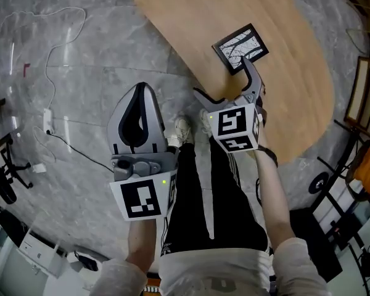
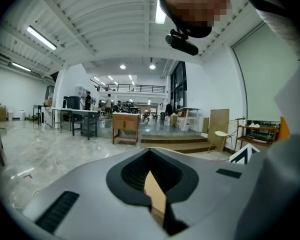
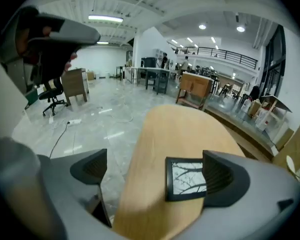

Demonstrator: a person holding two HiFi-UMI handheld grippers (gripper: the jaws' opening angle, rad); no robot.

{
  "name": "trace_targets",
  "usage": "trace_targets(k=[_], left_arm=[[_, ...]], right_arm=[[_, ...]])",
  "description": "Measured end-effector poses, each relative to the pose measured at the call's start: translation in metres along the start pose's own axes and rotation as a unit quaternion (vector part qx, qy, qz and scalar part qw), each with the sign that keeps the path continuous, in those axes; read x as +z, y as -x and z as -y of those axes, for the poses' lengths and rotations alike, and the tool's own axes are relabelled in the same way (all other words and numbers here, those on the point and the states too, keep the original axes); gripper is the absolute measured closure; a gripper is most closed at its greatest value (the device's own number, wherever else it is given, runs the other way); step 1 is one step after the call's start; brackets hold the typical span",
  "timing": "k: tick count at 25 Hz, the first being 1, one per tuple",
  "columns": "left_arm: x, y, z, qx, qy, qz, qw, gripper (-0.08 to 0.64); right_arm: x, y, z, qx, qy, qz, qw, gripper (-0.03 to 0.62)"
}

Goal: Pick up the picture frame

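— Which gripper is closer to the frame (image 1: 240, 48)?

— Not my left gripper (image 1: 141, 91). It hangs at centre left of the head view, over the floor (image 1: 74, 48), jaws pressed together on nothing and well apart from the frame. My right gripper (image 1: 220, 76), just right of centre, is the near one. Its jaws are spread wide and empty, with the tips over the table (image 1: 290, 17) near its edge.

— And where does the frame lie?

— Flat on the table, upper right of centre, just beyond my upper jaw tip. Its long axis runs slantwise, from lower left to upper right. In the right gripper view it sits off-centre, partly behind the right-hand jaw rather than in the gap. I judge I must shift toward that side before closing.

— How will it handle?

— It is a thin black rectangle with a flat rim round a black-and-white print of branches. It is probably light, but it lies low on smooth pale wood, so there is little edge to catch. The tabletop is rounded in outline; the floor is glossy grey marble.
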State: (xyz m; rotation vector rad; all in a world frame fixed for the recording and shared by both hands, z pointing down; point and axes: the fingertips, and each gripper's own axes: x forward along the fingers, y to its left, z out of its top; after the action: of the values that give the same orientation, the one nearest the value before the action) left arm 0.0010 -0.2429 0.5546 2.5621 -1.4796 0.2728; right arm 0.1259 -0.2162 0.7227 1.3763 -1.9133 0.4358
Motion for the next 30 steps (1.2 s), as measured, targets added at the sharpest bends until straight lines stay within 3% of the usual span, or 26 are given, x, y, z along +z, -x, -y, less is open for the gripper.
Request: trace_targets(k=[5, 12, 22, 30], left_arm=[[-0.051, 0.015, -0.014, 0.004, 0.007, -0.046, 0.9989, 0.551], [-0.085, 0.036, -0.024, 0.008, 0.024, -0.088, 0.9958, 0.551], [-0.091, 0.041, -0.023, 0.006, 0.056, -0.096, 0.9938, 0.551], [-0.090, 0.045, -0.029, 0.014, 0.061, -0.097, 0.9933, 0.551]], right_arm=[[-0.060, -0.046, -0.011, -0.003, 0.009, -0.086, 0.996, 0.009], [-0.089, -0.073, -0.018, -0.002, 0.001, -0.137, 0.991, 0.009], [-0.099, -0.087, -0.023, -0.034, 0.016, -0.194, 0.980, 0.010], [-0.108, -0.085, -0.041, -0.077, 0.093, -0.208, 0.971, 0.011]])
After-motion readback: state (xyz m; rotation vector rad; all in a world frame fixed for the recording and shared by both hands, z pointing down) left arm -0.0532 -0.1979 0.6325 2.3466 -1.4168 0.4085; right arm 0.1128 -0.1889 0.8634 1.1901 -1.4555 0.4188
